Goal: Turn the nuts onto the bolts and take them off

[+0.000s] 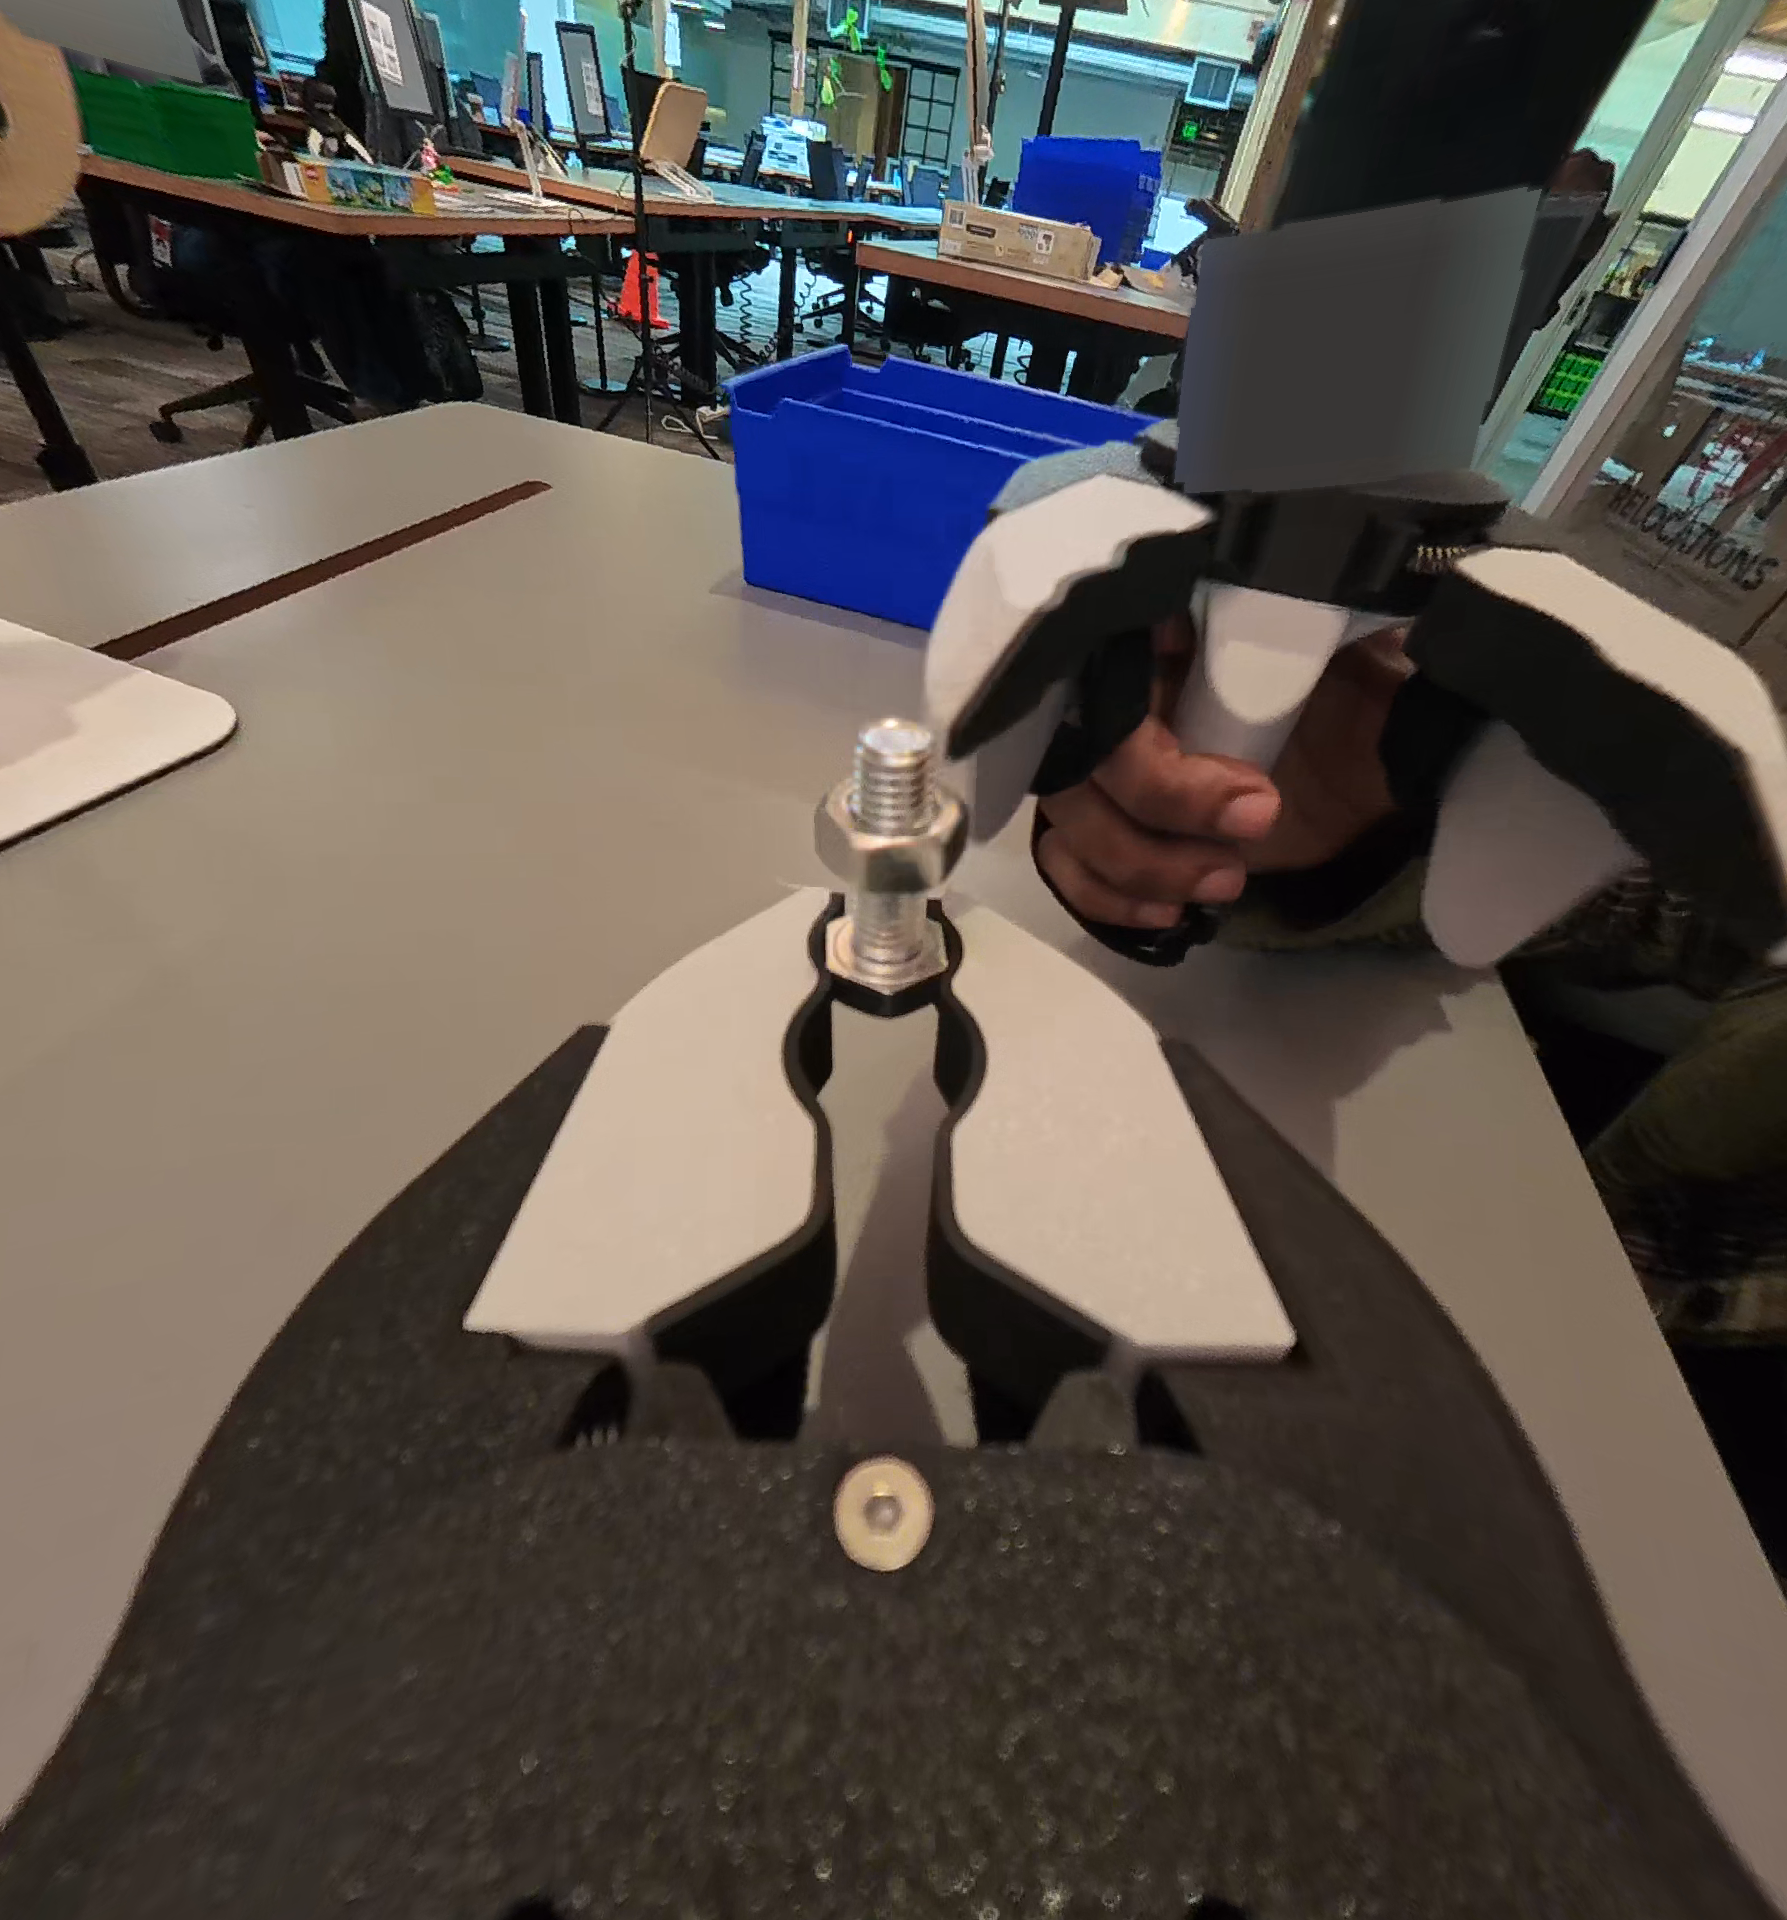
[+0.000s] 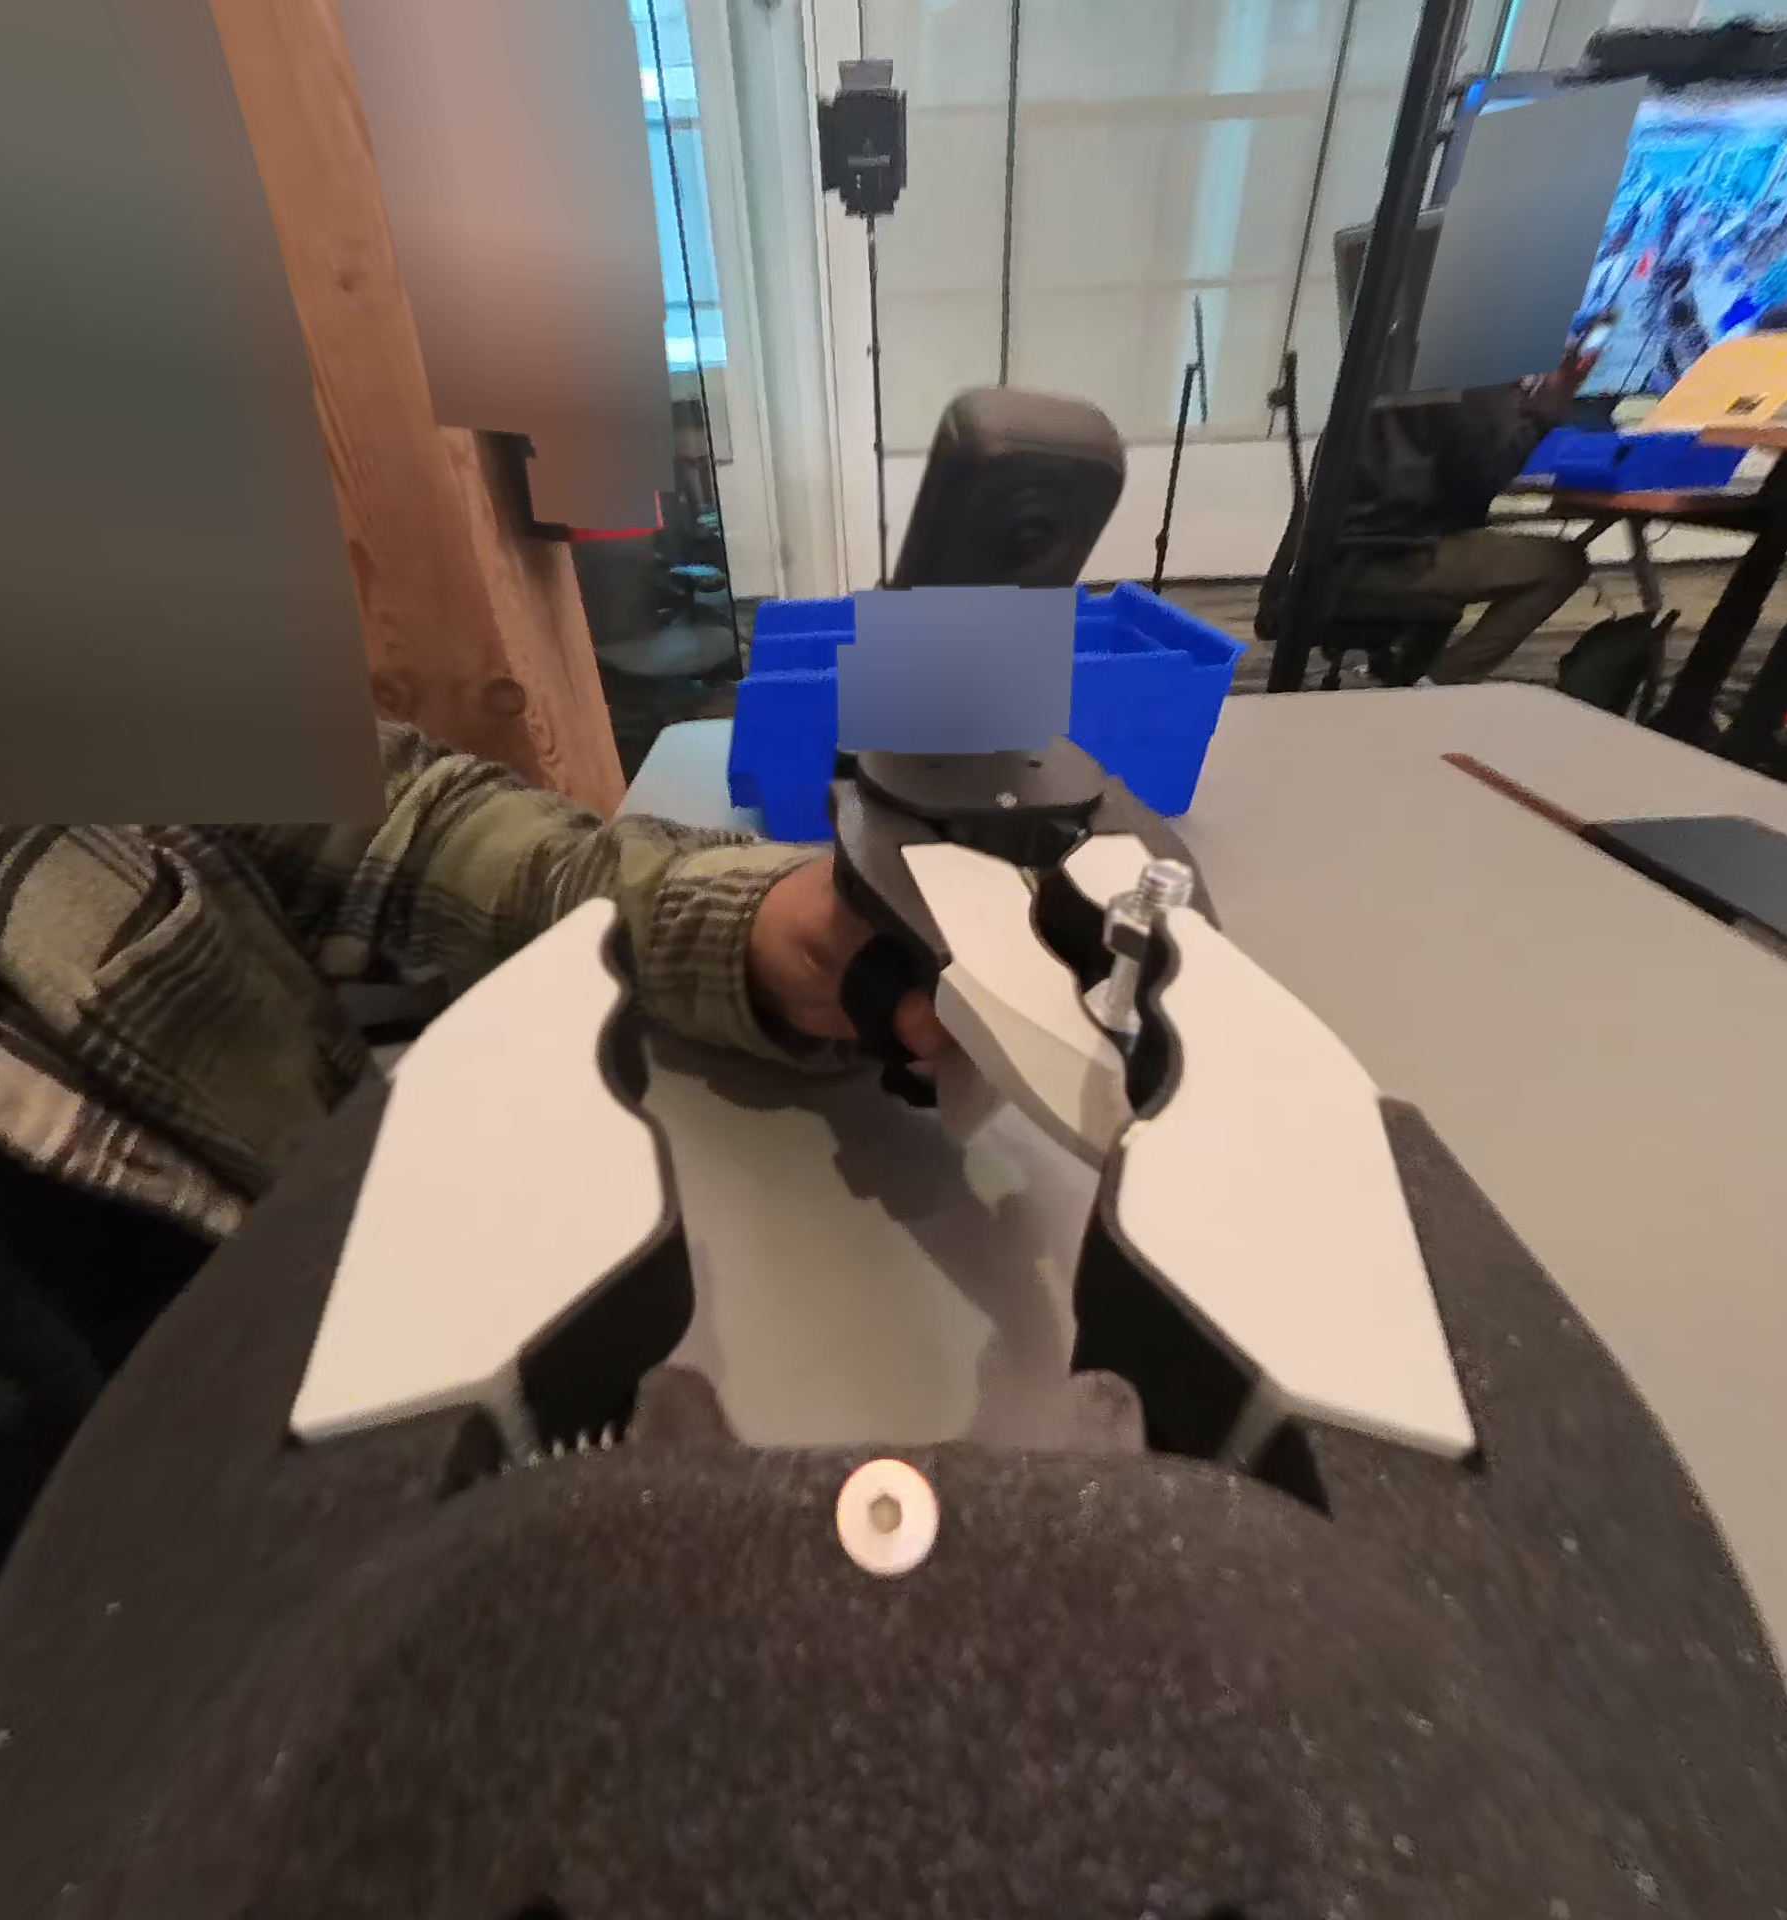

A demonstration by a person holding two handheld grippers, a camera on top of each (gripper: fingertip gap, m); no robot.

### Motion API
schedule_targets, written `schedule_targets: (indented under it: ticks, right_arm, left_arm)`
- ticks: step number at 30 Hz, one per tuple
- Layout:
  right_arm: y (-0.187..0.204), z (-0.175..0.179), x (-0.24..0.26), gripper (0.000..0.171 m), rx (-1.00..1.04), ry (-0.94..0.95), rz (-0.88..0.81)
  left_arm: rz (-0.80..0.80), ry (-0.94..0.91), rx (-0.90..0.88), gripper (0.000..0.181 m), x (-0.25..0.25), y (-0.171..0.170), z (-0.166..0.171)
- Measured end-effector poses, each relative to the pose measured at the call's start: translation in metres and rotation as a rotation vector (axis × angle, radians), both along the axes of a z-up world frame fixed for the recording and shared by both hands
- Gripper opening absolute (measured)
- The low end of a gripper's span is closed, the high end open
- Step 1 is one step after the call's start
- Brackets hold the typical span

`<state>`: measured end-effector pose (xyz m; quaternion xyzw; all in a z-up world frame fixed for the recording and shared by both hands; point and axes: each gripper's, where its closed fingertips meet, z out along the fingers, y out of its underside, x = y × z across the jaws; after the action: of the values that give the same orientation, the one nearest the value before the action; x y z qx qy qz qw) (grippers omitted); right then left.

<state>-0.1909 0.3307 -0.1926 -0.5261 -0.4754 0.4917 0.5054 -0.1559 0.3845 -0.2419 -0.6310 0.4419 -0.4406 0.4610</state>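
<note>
Left tongs (image 1: pixel 884 961) clamp the bolt (image 1: pixel 891 831) by its head, right tongs (image 2: pixel 889 997) gape beside the nut (image 1: pixel 889 847); an off-centre bite risks tilting the bolt.

Silver bolt (image 1: pixel 890 904), blue bin (image 1: pixel 868 488), plaid sleeve (image 2: pixel 515 862)

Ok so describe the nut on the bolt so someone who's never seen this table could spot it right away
On the grey table, in front of the blue bin, the left gripper holds a silver bolt upright by its head. The nut is the six-sided silver collar partway down the threads, above the gripper's fingertips. It is wider than the threaded shaft and separate from the bolt's head below.
</note>
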Motion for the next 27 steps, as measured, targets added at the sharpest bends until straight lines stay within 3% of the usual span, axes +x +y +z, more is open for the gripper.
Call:
schedule_targets:
  ticks: [8, 13, 19, 22, 27]
  right_arm:
    - [0.015, 0.013, 0.019, 0.081, 0.019, 0.089, -0.076]
    - [0.015, 0.007, 0.019, 0.058, 0.051, 0.045, -0.056]
    - [0.016, -0.010, 0.015, 0.050, 0.036, -0.040, -0.046]
    - [0.014, -0.018, 0.011, 0.016, 0.050, -0.099, -0.041]
    - [0.011, -0.019, 0.013, 0.009, 0.044, -0.127, -0.031]
  left_arm:
    - [-0.055, 0.038, 0.026, 0.015, 0.007, -0.010, -0.006]
    - [-0.117, 0.049, 0.029, 0.015, 0.014, -0.022, -0.009]
    - [-0.187, 0.075, 0.034, 0.014, 0.020, -0.035, -0.013]
    - [-0.209, 0.083, 0.063, 0.014, 0.024, -0.042, -0.013]
    - [-0.237, 0.079, 0.047, 0.015, 0.027, -0.046, -0.015]
